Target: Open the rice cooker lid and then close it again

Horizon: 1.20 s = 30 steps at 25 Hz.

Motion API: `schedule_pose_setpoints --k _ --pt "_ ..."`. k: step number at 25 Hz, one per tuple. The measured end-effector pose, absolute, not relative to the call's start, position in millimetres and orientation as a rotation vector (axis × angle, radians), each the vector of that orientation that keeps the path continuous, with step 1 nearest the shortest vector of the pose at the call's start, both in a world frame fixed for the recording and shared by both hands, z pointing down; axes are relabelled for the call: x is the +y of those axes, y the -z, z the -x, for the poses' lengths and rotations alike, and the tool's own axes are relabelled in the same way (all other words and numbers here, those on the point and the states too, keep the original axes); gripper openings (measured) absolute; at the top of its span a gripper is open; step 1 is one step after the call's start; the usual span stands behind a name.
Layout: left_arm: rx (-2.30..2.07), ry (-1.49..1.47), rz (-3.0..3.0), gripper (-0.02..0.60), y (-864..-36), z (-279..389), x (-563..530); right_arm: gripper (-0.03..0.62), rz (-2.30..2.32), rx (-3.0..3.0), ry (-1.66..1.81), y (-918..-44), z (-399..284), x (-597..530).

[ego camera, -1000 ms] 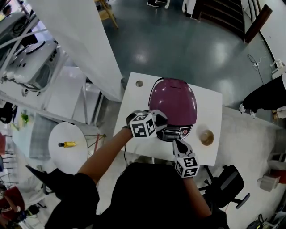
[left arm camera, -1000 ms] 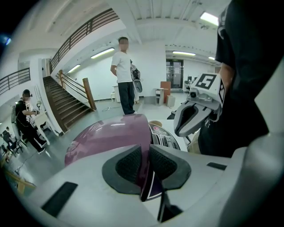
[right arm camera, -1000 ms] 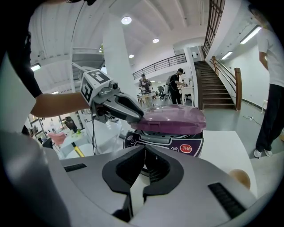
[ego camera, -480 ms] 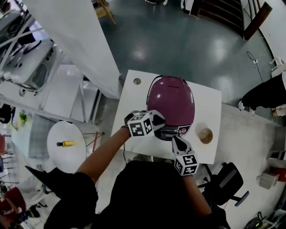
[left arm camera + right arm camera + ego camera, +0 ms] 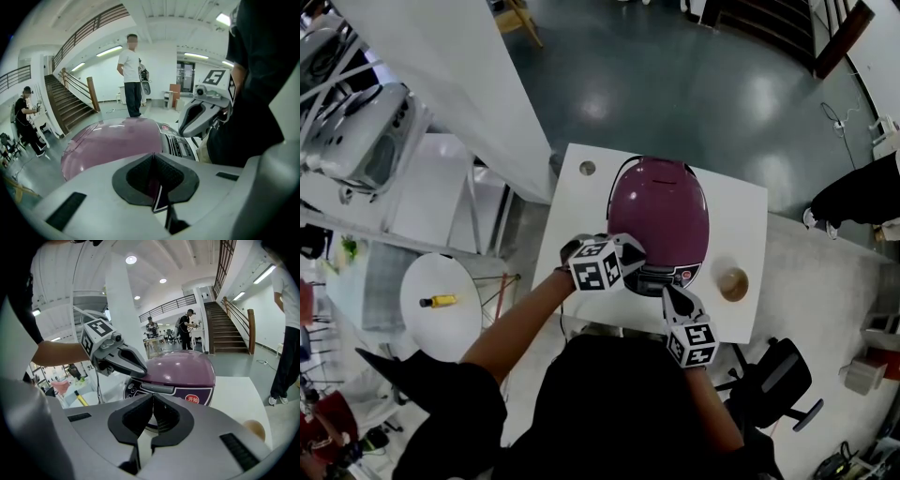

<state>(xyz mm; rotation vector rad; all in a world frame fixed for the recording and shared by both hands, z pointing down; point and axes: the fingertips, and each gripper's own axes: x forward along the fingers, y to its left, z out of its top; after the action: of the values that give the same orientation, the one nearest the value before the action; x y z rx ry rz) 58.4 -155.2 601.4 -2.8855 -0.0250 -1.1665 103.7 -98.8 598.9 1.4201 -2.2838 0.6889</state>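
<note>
The purple rice cooker stands on the white table with its lid down. My left gripper is shut with nothing between its jaws, and its tips lie against the lid's front left edge. In the left gripper view the purple lid fills the space just beyond the shut left gripper. My right gripper is shut and empty, a short way in front of the control panel. The right gripper view shows the right gripper aimed at the cooker's front, and the left gripper on the lid rim.
A small brown bowl sits on the table right of the cooker. A small round object lies at the far left corner. A round side table with a yellow bottle is to the left, an office chair to the right. People stand in the background.
Both grippers stay where they were by the cooker's front. Only the head view shifts slightly.
</note>
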Motion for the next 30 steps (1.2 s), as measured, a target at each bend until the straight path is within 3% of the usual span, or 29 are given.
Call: schedule_pose_setpoints --k 30 --pt "0.016 1.345 2.728 0.005 -610 -66 -149 0.002 -1.394 -2.297 -0.699 -604 -113 -117"
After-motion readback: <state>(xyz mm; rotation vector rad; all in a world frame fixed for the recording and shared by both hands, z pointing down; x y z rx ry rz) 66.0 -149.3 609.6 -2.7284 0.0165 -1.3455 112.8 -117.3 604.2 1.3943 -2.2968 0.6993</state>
